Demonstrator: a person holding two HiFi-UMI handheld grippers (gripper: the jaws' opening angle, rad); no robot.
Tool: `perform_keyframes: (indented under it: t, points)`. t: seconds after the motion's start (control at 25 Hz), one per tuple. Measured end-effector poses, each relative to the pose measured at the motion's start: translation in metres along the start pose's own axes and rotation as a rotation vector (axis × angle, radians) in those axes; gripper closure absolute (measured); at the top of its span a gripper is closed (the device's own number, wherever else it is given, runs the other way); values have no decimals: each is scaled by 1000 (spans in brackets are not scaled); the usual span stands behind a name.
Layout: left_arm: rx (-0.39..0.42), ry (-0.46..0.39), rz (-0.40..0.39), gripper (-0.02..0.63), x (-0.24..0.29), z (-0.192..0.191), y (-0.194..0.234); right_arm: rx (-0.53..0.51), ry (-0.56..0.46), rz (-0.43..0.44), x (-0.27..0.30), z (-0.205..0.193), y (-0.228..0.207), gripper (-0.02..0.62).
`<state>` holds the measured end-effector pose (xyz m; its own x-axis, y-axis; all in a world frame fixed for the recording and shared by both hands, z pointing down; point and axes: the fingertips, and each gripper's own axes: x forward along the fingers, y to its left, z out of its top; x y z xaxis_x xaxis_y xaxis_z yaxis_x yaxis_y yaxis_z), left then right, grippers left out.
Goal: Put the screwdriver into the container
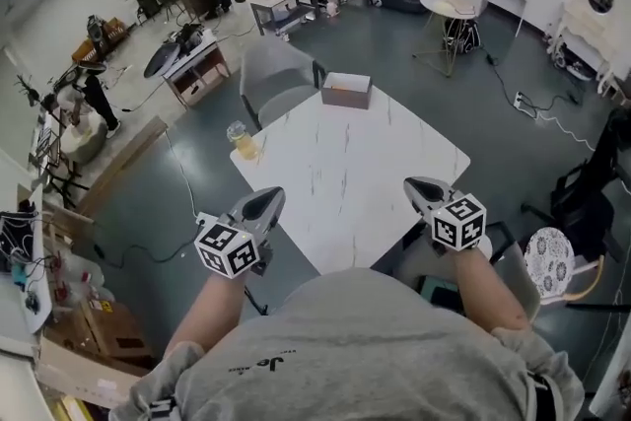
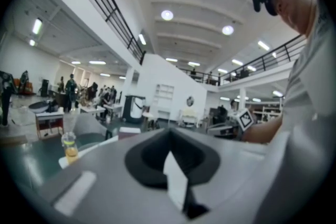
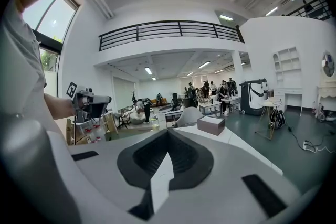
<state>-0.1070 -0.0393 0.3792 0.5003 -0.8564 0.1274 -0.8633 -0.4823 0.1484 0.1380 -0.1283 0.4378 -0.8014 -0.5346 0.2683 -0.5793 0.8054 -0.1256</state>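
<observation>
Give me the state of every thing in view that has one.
Left gripper: shut, empty.
Right gripper: shut, empty.
Box: upright at the far edge of the table; open or lidded, cannot tell.
Bottle: upright at the left corner, part full of yellow liquid.

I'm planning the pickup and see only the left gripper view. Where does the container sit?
Observer: In the head view the container, a small box, sits at the far edge of the white table.
Operator: Is a screwdriver lying on the table?
Observer: The head view shows none on the tabletop.
Operator: Are the right tongs holding anything?
Observer: No; the right gripper view shows the right tongs shut and empty.
</observation>
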Motion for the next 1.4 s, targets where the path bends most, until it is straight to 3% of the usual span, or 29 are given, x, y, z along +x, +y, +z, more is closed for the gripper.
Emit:
perform_keyframes:
  t: [0.48,1.4]
  points:
    - [-23,-26,-130,603,-19,-2,69,89,-28,-81,47,25,33,588]
    - [-51,-46,-146,603,-11,0,85,42,-2,-119,56,33,26,588]
